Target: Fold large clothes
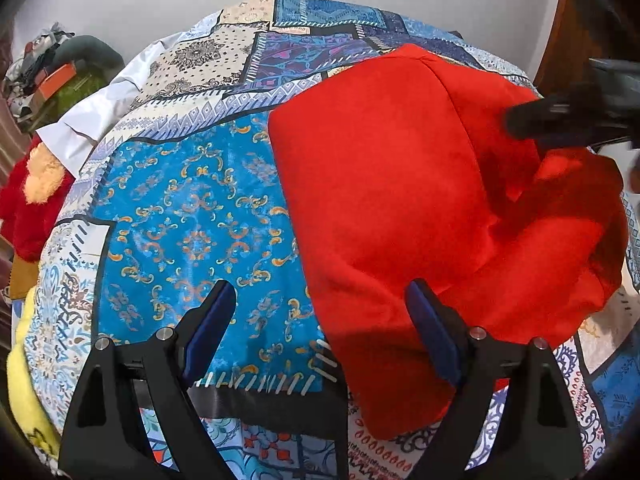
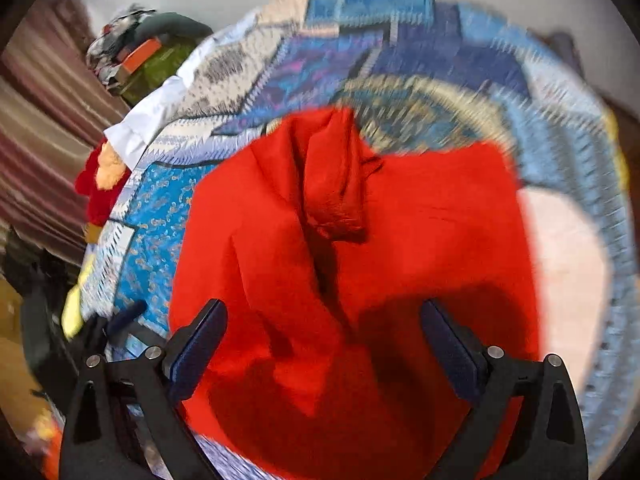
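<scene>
A large red garment (image 1: 392,184) lies partly folded on a patterned blue bedspread (image 1: 192,216), smooth on its left side and bunched in loose folds on its right. My left gripper (image 1: 320,286) hovers open over the garment's near left edge, with nothing pinched between its blue pads. In the left wrist view my right gripper (image 1: 560,120) shows as a blurred dark shape above the bunched right side. In the right wrist view, which is blurred, the right gripper (image 2: 323,304) is open above the red garment (image 2: 420,220), where a rumpled ridge of cloth (image 2: 340,200) sticks up.
A white sheet (image 1: 100,120) pokes out at the bed's left edge, by a red and orange plush thing (image 1: 36,184) and something yellow (image 1: 24,380). A pile of clutter (image 1: 52,64) sits far left, near a striped curtain (image 2: 40,120). Brown wood (image 1: 560,20) stands at the right.
</scene>
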The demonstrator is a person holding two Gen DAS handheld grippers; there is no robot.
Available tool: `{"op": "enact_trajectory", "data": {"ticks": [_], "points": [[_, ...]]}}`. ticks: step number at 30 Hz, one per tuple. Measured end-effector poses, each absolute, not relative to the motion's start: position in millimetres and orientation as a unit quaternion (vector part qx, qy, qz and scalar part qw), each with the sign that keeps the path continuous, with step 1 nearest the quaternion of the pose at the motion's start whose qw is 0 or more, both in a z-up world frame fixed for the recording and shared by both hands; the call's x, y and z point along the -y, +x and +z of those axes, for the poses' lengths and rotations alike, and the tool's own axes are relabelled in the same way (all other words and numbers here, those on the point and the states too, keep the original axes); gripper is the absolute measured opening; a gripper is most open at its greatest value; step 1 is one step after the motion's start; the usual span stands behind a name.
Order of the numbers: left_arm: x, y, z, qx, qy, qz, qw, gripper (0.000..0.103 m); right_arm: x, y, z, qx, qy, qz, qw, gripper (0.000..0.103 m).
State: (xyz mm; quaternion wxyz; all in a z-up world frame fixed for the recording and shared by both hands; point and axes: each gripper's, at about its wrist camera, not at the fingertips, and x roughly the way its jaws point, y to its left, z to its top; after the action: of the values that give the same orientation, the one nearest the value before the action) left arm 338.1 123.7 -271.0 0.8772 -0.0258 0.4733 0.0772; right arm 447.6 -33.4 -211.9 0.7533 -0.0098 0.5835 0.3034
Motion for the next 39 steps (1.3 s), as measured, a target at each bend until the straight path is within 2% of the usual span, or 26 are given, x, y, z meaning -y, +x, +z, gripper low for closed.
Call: {"op": "enact_trajectory", "data": {"ticks": [1,3,6,7,9,10,11,16,23,25,26,29,32,35,38,39], "points": [[-123.6,338.2,-271.6,-0.471,-0.025,0.074,0.879,0.088,29.5,450.8,-218.5,-0.591,-0.002,0.306,0.746,0.091],[-124.3,338.5,-272.9,-0.467,-0.028,0.069,0.881,0.088,13.6,452.9,-227.9,-0.602,0.007,0.315,0.734,0.076],[-129.7,338.2,-276.8,-0.461,-0.048,0.063,0.884,0.088,-7.0,451.1,-234.3,-0.6,-0.011,0.312,0.737,0.07],[-131.7,338.3,-277.9,-0.46,-0.056,0.063,0.884,0.088,-11.7,451.1,-236.9,-0.597,-0.021,0.307,0.74,0.065],[-136.1,338.0,-279.3,-0.46,-0.074,0.059,0.883,0.088,-19.4,448.7,-239.3,-0.588,-0.042,0.301,0.75,0.04],[-138.9,337.7,-278.8,-0.461,-0.082,0.056,0.882,0.088,-21.8,447.3,-239.2,-0.584,-0.051,0.299,0.753,0.024],[-140.6,337.4,-277.4,-0.462,-0.087,0.053,0.881,0.088,-21.9,446.7,-238.5,-0.586,-0.043,0.304,0.75,0.015],[-153.3,328.9,-252.6,-0.445,-0.074,0.08,0.889,0.087,-16.8,432.5,-203.8,-0.545,-0.05,0.315,0.776,0.009],[-178.6,319.9,-186.8,-0.397,-0.066,0.124,0.907,0.087,4.6,401.5,-123.6,-0.479,-0.075,0.334,0.808,0.008],[-175.4,324.0,-171.3,-0.395,-0.058,0.116,0.91,0.087,18.5,394.8,-105.9,-0.467,-0.074,0.332,0.816,0.007],[-169.8,326.4,-166.3,-0.395,-0.051,0.11,0.911,0.087,26.1,392.9,-99.2,-0.462,-0.072,0.331,0.819,0.003],[-142.0,342.0,-161.0,-0.403,-0.03,0.079,0.911,0.087,55.0,392.7,-86.4,-0.455,-0.067,0.32,0.829,0.003],[-109.3,358.5,-177.5,-0.425,-0.014,0.038,0.904,0.088,79.9,400.7,-102.0,-0.469,-0.074,0.298,0.828,0.003],[-77.1,378.7,-217.2,-0.467,0.023,0.025,0.883,0.088,99.4,412.3,-145.6,-0.508,-0.08,0.277,0.812,0.003],[-62.2,388.2,-246.0,-0.488,0.005,0.001,0.873,0.089,115.4,420.0,-190.3,-0.534,-0.087,0.26,0.8,0.003],[-59.0,391.0,-253.3,-0.492,0.003,0.003,0.871,0.093,118.7,422.4,-203.5,-0.543,-0.088,0.261,0.793,0.003]]}}
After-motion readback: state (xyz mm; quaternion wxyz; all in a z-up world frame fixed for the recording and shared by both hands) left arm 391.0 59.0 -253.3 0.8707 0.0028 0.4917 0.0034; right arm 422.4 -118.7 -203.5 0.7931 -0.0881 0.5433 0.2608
